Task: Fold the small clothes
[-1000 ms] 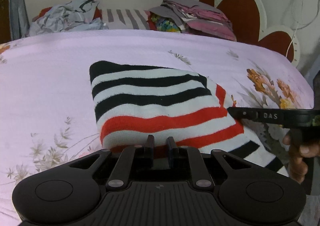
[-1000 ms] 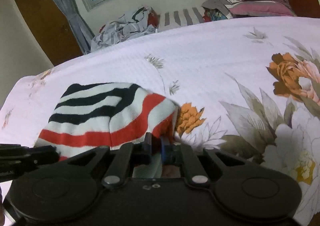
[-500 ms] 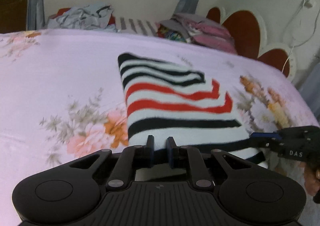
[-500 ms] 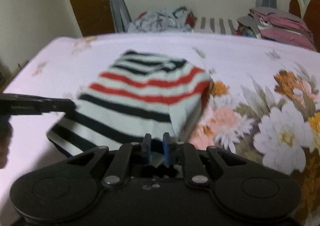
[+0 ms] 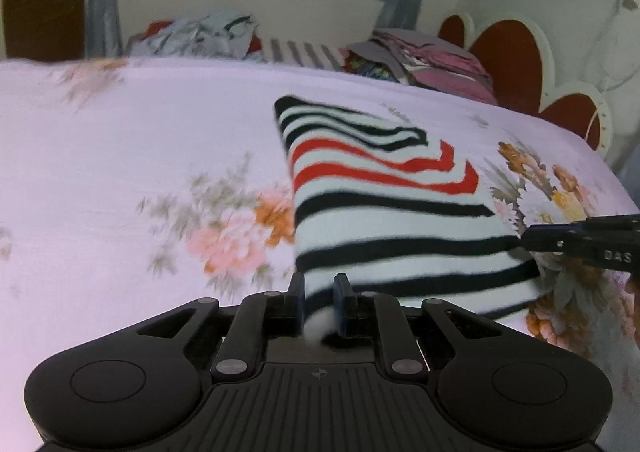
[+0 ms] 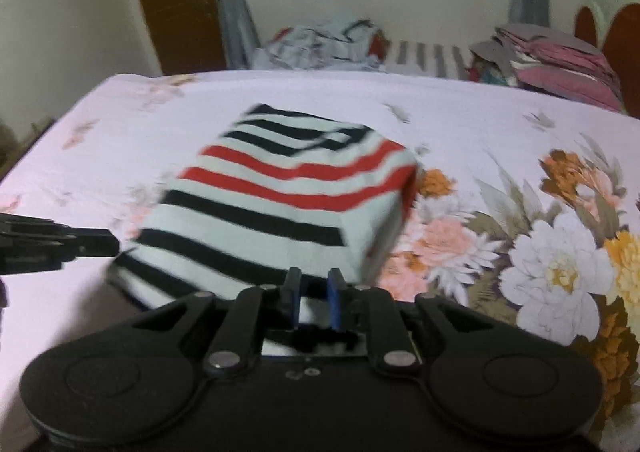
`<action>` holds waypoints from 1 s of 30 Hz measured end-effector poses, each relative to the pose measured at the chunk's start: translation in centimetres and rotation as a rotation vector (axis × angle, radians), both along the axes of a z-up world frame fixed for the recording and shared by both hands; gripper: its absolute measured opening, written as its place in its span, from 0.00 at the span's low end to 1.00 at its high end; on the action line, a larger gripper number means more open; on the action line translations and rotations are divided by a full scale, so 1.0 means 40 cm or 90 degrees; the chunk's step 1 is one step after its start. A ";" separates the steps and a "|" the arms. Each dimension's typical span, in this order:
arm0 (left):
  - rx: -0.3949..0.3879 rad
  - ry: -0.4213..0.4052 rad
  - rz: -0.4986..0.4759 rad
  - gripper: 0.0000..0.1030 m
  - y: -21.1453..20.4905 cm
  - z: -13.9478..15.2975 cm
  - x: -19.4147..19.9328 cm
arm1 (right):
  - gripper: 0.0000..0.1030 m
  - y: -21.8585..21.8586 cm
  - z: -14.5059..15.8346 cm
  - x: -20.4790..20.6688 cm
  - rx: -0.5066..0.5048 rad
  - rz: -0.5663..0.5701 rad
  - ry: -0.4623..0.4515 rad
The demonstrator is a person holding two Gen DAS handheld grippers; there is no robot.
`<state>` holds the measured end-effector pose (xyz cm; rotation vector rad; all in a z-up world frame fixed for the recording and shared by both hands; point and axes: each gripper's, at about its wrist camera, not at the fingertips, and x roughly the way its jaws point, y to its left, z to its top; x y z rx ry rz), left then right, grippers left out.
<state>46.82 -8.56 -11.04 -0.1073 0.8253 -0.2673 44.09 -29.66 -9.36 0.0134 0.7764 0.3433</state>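
Striped garment [image 5: 384, 212] on floral bedsheet [image 5: 120, 156], stripes crosswise. Near hem sits in both grippers: left gripper [image 5: 320, 288] pinching one corner, right gripper [image 6: 314, 284] opening around other.

Motion blur softens the striped sweater [image 6: 280, 204] and the flowered bedsheet [image 5: 120, 156]. The sweater's near edge disappears behind each claw's black body. The right claw [image 5: 580, 242] is cut off at the picture's edge; the clothes pile [image 6: 328, 40] beyond blurs together.
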 end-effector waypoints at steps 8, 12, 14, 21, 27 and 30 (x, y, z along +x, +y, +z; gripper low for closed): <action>0.014 0.037 -0.013 0.14 -0.029 -0.048 0.018 | 0.09 0.032 -0.071 -0.008 -0.065 -0.001 0.050; 0.032 0.041 -0.028 0.14 -0.043 -0.072 0.011 | 0.08 0.023 -0.098 -0.005 -0.059 -0.030 0.071; 0.019 0.045 -0.027 0.14 -0.034 -0.076 0.013 | 0.08 0.022 -0.104 -0.002 -0.057 -0.041 0.073; 0.016 0.041 -0.042 0.14 -0.028 -0.083 0.016 | 0.08 0.027 -0.114 0.000 -0.053 -0.078 0.078; 0.011 0.042 -0.056 0.14 -0.016 -0.077 0.017 | 0.08 0.040 -0.106 0.006 -0.064 -0.098 0.093; 0.012 0.040 -0.056 0.14 -0.011 -0.062 0.014 | 0.10 0.036 -0.087 0.004 -0.050 -0.105 0.094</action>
